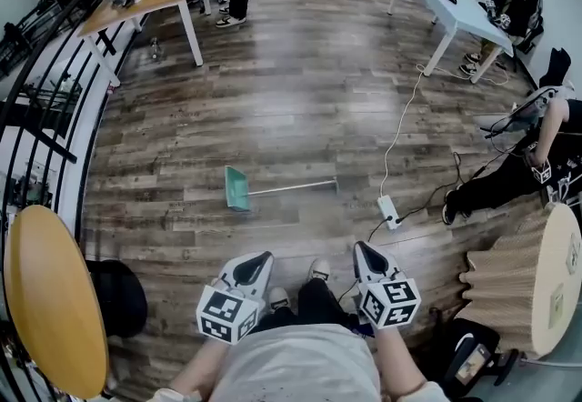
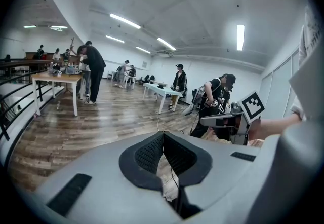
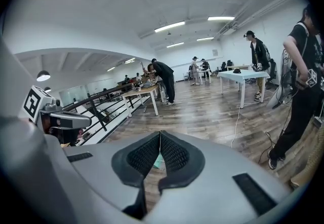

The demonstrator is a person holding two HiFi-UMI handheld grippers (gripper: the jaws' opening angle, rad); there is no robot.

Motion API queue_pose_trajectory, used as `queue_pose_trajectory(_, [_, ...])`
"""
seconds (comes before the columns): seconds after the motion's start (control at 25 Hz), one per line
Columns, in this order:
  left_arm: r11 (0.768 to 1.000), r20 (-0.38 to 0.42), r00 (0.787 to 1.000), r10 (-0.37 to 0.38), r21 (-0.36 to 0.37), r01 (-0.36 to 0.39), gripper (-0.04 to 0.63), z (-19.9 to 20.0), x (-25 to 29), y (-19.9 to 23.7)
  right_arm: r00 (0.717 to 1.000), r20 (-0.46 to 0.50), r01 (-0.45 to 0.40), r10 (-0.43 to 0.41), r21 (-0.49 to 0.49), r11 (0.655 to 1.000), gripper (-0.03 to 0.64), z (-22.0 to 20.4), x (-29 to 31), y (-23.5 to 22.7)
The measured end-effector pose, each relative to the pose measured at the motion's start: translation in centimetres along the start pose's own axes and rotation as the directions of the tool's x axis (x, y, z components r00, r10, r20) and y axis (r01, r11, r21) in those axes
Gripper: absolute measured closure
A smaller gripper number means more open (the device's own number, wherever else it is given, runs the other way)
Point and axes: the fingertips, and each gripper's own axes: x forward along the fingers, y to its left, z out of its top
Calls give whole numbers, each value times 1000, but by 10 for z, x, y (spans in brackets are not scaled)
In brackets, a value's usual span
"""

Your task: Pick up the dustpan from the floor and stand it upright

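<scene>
- Both shut, nothing held: left gripper [image 1: 265, 257], right gripper [image 1: 360, 248].
- Dustpan [image 1: 238, 188] lies flat on the floor [image 1: 300, 100], my 12 o'clock, handle [image 1: 296, 187] toward 3.
- Step: approach. Next: open jaws, reach handle.

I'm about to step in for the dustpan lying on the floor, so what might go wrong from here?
1. The dustpan lies flat with a thin handle. Both the left gripper and right gripper are shut and empty, so a late opening would likely just nudge it.
2. The power strip and its cable lie close to the handle's end; a foot may catch them.
</scene>
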Motion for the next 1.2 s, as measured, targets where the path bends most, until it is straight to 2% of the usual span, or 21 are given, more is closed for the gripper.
queue_pose_trajectory(0.24, [1000,-15,1000,14,-12,-15,571,8,34,17,1000,-14,-3,4,24,1000,591,4,31,-28])
queue_pose_trajectory(0.44, [999,-33,999,28,-16,-28,571,26,89,34,1000,-26,-15,16,31,999,591,20,78,-73])
queue_pose_trajectory(0.64, [1000,-33,999,2,-26,-3,571,66,165,45,1000,-20,-23,24,27,999,591,57,132,-133])
queue_pose_trajectory(0.84, [994,6,1000,10,-111,-10,571,119,239,57,999,-24,-45,46,24,999,591,98,175,-197])
queue_pose_trajectory(1.08, [996,1,998,61,-68,-61,571,145,272,75,996,-43,-76,76,9,997,591,123,206,-223])
queue_pose_trajectory(1.2, [994,3,998,67,-82,-66,571,150,280,81,994,-61,-86,86,9,996,591,126,217,-228])
